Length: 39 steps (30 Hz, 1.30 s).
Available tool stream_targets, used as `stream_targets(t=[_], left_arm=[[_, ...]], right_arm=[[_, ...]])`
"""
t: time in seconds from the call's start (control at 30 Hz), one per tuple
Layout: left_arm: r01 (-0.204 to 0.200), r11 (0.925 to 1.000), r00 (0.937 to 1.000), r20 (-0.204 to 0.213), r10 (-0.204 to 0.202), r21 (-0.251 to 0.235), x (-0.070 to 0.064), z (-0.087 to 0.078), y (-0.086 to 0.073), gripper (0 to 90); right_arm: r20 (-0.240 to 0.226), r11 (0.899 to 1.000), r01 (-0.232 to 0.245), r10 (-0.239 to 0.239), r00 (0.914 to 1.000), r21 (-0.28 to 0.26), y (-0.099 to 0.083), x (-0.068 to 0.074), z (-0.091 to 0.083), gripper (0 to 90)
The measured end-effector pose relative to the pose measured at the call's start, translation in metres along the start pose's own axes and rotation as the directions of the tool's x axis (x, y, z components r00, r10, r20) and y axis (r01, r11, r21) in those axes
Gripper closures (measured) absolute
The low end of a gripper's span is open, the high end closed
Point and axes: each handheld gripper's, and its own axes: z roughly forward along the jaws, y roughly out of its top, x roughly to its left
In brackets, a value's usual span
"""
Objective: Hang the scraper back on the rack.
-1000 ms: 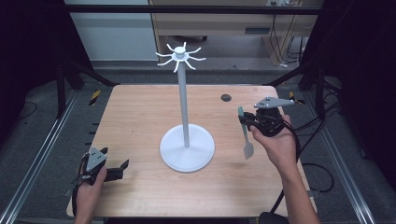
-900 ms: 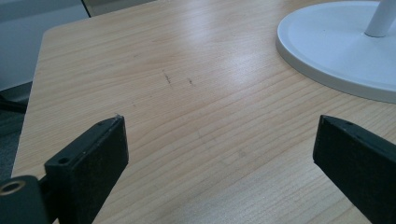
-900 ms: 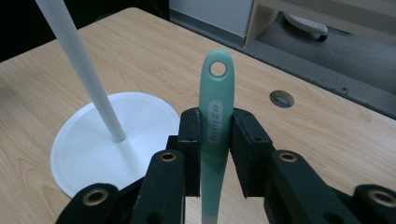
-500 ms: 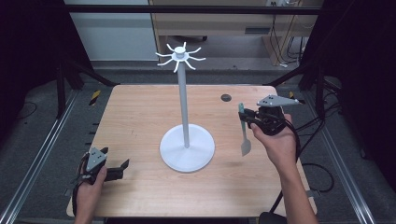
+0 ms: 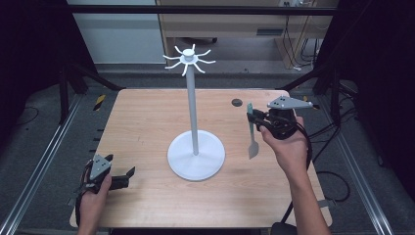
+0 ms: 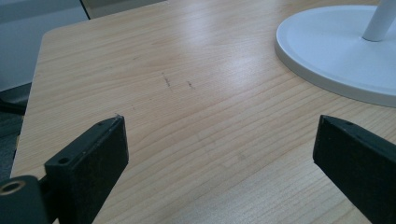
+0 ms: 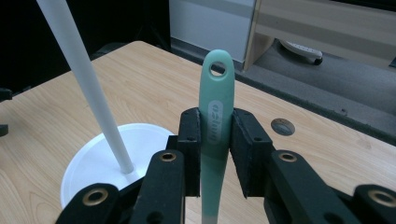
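A white stand (image 5: 192, 107) with a round base (image 5: 195, 155) and a crown of hooks (image 5: 188, 58) rises from the middle of the wooden table (image 5: 147, 122). To its right, my right gripper (image 5: 255, 120) is shut on a spatula (image 5: 252, 146), whose mint-green handle points up and whose grey blade hangs above the table. In the right gripper view the handle (image 7: 216, 88), with its hanging hole, stands upright between the shut jaws of that gripper (image 7: 215, 122); the stand's pole (image 7: 88, 88) is to the left. My left gripper (image 5: 123, 178) rests open at the front left corner, and its view (image 6: 219, 140) has bare wood between the jaws.
A small dark round insert (image 5: 237, 102) sits in the tabletop behind the right gripper. The stand's base (image 6: 336, 51) lies ahead and to the right of the left gripper. Metal rails run along both sides of the table, with dark floor beyond.
My right gripper has carried the spatula slightly left, toward the stand. The left gripper has not moved.
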Motion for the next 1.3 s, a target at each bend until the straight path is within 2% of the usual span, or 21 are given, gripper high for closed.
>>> stream_targets(t=[0.8, 1.3], left_arm=[[-0.007, 1.0000, 1.0000, -0.003, 0.007, -0.001, -0.002, 0.001, 0.000, 2.9], [-0.012, 0.9999, 0.9999, -0.003, 0.012, 0.004, -0.003, 0.001, 0.000, 2.9]], right_arm=[[-0.030, 1.000, 0.011, -0.012, 0.9995, -0.023, 0.014, 0.016, 0.009, 74.4], [-0.049, 0.997, 0.016, -0.020, 0.9986, -0.072, 0.034, 0.025, 0.008, 74.4]])
